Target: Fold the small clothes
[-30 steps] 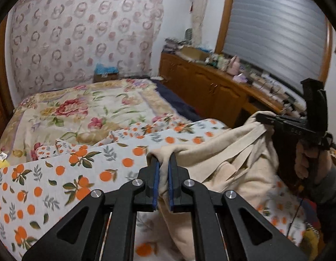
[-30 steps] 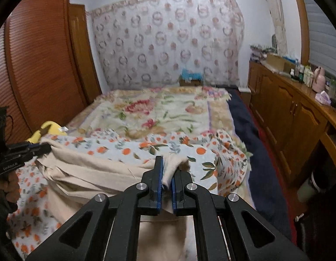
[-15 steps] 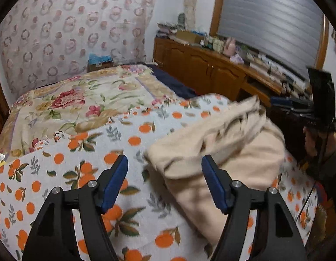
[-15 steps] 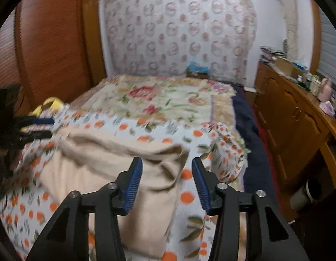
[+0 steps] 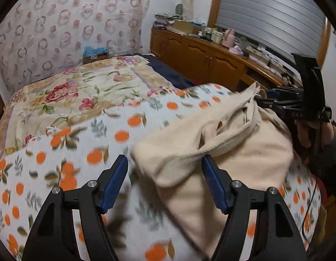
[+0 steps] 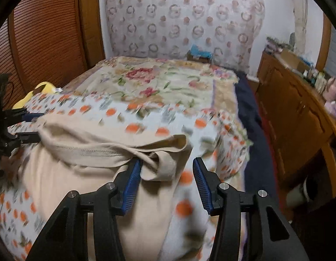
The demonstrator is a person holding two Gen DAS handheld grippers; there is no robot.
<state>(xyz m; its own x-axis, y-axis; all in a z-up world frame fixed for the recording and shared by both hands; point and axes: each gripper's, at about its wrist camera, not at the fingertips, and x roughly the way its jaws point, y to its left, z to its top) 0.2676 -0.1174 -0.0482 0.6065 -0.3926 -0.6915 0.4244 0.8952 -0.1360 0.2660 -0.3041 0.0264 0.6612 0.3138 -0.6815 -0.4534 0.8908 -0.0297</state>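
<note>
Bedroom walls frame the left wrist view: one patterned curtain (image 5: 65,28) hangs behind the bed, one wooden sideboard (image 5: 202,58) runs along the right under a slatted blind (image 5: 270,15), and two covers lie on the bed, a floral quilt (image 5: 67,95) farther off and an orange-print blanket (image 5: 91,152) nearer. One beige garment (image 5: 233,152) lies on the orange-print blanket, folded over itself with a stitched hem across its front. The left gripper (image 5: 164,179) points down at the near left corner of the garment; its jaws have just been opening and now stand wide apart, the corner lying between the two blue pads without either pressing it. At the right edge the right gripper (image 5: 283,102) shows side-on at the garment's far end, with a hand (image 5: 313,130) wrapped round its grip; from here I cannot tell how its jaws stand.

Right wrist view: one louvred wooden door (image 6: 41,41) fills the left, and the same curtain, quilt, blanket and sideboard appear once each. One yellow object (image 6: 40,90) lies at the blanket's far left edge. The right gripper slants down over the garment's bunched right end; its jaws have just been opening and stand parted, a loose fold between them, beside the left pad but unclamped. The left gripper's two fingers show at the left edge, spread, at the garment's other end.
</note>
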